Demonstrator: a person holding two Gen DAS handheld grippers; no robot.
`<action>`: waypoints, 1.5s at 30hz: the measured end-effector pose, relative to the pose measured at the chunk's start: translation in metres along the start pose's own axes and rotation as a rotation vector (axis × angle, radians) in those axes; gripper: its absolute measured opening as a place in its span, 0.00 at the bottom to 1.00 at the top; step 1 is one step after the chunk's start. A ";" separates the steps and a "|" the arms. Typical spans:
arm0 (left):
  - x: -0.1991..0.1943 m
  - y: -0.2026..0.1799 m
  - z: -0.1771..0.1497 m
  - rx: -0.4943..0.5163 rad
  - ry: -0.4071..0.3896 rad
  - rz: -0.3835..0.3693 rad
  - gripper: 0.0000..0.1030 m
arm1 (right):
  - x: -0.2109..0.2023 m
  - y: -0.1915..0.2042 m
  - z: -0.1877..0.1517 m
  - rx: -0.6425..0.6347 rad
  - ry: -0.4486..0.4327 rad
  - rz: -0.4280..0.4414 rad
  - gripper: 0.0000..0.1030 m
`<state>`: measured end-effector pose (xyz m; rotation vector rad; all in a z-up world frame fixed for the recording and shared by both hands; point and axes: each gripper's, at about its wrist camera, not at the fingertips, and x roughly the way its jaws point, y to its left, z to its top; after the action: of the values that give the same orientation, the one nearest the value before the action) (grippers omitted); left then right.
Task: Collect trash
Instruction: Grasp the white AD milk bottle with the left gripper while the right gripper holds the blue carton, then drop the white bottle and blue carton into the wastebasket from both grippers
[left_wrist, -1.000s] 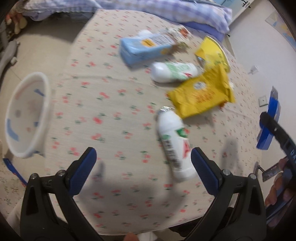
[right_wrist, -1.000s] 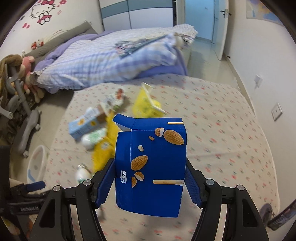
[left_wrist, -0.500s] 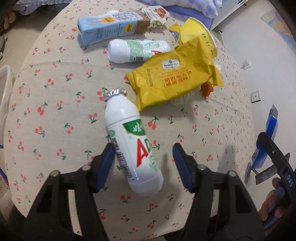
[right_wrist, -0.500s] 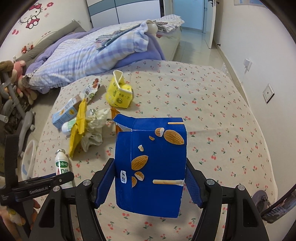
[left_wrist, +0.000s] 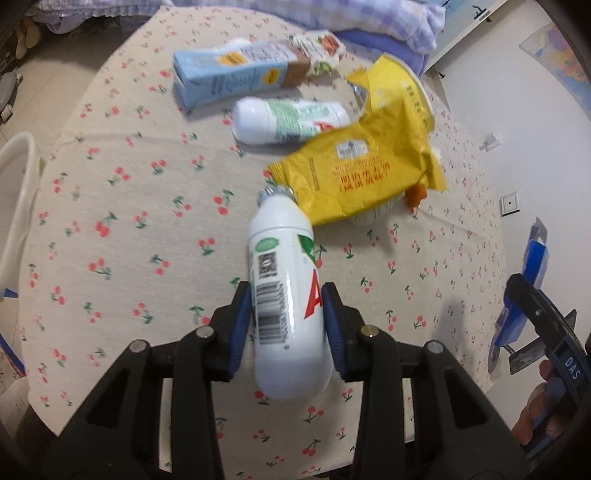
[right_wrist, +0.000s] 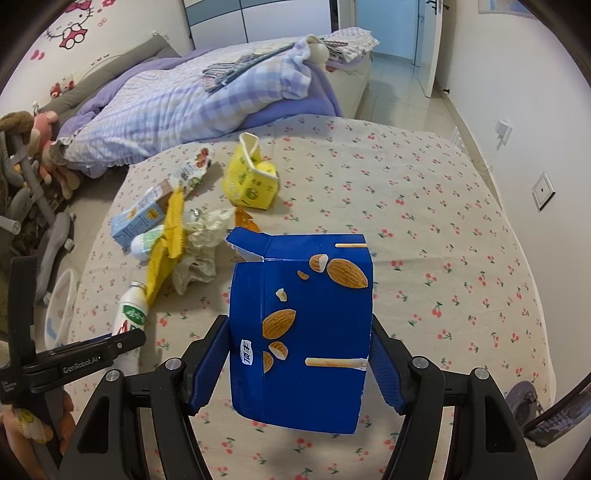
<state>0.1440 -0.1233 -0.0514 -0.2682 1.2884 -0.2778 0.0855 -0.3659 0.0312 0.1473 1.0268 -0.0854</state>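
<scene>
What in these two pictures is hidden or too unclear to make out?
- Left wrist view: the crumpled white paper is mostly covered by the yellow snack bag.
- Left wrist view: the white basin is cut off by the frame edge.
- Right wrist view: the blue almond snack box hides the tablecloth behind it.

Both wrist views look steeply down, close over cherry-print bedspread (left_wrist: 122, 206); both share yellow bag (right_wrist: 162, 254).

We are seeing bottle (left_wrist: 286, 302) lying on table (left_wrist: 122, 206), base between left gripper (left_wrist: 286, 321) pads, jaws closing. Snack bag (left_wrist: 364, 173) lying just beyond its neck; second bottle (left_wrist: 290, 120) and carton (left_wrist: 232, 75) lying farther behind. Box (right_wrist: 301, 332) sitting between right gripper (right_wrist: 299, 369) pads.
</scene>
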 end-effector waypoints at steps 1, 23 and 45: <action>-0.005 0.003 0.001 0.000 -0.009 -0.001 0.37 | -0.001 0.004 0.001 -0.005 -0.003 0.007 0.70; -0.091 0.122 0.011 -0.174 -0.192 0.066 0.37 | 0.002 0.129 0.017 -0.126 -0.020 0.147 0.70; -0.110 0.235 0.009 -0.277 -0.177 0.202 0.75 | 0.035 0.266 0.015 -0.282 0.024 0.257 0.70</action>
<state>0.1371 0.1355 -0.0322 -0.3857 1.1660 0.0968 0.1533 -0.1059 0.0306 0.0219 1.0255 0.2942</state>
